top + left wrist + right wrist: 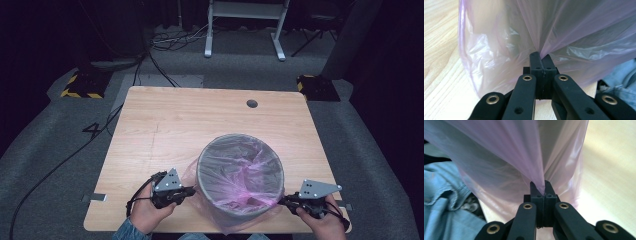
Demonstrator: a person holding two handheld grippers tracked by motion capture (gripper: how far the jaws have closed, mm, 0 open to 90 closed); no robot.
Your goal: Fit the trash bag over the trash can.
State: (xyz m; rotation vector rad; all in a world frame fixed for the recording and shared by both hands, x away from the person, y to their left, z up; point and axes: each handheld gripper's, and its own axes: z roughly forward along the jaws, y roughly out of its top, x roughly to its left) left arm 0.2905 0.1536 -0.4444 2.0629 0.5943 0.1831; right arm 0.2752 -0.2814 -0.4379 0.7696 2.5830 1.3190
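You're mid-fit on the liner — the thin pink translucent plastic bag (240, 170) drapes over the grey round bin (207, 192) near the wooden tabletop's (165, 125) front edge. Your left gripper (190, 191) pinches its skirt; your right gripper (281, 201) pinches the opposite side. Next, I'd judge, pull both down evenly — hands low, flanking the bin.
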